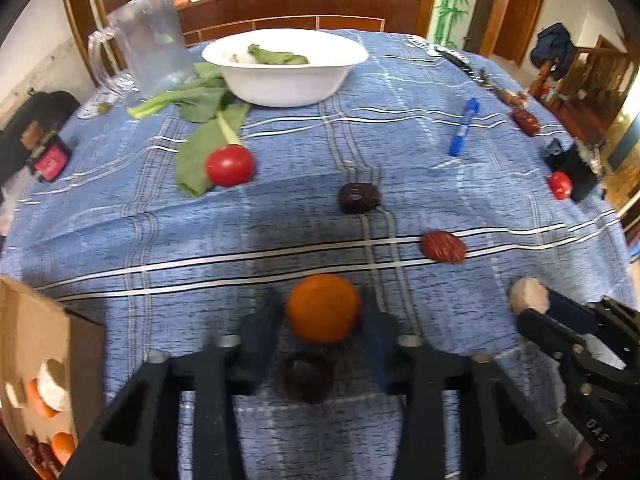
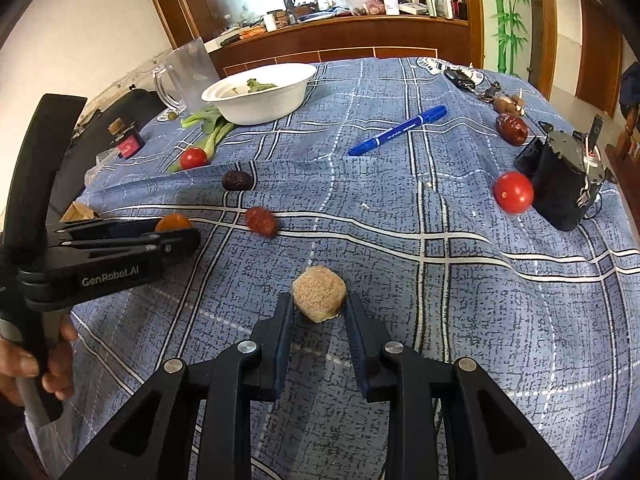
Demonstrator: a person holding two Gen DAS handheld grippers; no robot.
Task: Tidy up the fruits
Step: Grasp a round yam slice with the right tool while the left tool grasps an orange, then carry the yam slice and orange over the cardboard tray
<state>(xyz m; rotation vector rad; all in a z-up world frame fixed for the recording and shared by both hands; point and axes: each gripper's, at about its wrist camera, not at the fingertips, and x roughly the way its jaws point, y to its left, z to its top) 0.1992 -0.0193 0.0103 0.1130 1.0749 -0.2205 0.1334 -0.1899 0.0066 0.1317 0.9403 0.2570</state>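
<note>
An orange (image 1: 322, 308) sits between the fingers of my left gripper (image 1: 321, 314), whose pads press on both its sides just above the blue checked tablecloth (image 1: 304, 240). In the right wrist view the same orange (image 2: 174, 222) shows behind the left gripper (image 2: 188, 236). My right gripper (image 2: 319, 304) is shut on a rough tan lump (image 2: 319, 298) low over the cloth; the left wrist view shows the right gripper (image 1: 528, 310) holding the lump (image 1: 529, 295). Loose on the cloth lie two tomatoes (image 2: 193, 158) (image 2: 513, 192), a dark date (image 2: 237, 180) and red dates (image 2: 261, 221) (image 2: 511, 128).
A cardboard box (image 1: 32, 332) with orange and white pieces stands at the near left. Further back are a white bowl (image 1: 286, 80) with greens, leafy stalks (image 1: 200, 120), a clear jug (image 1: 148, 44), a blue marker (image 2: 398, 130) and a black device (image 2: 564, 176). A hand (image 2: 24, 364) grips the left handle.
</note>
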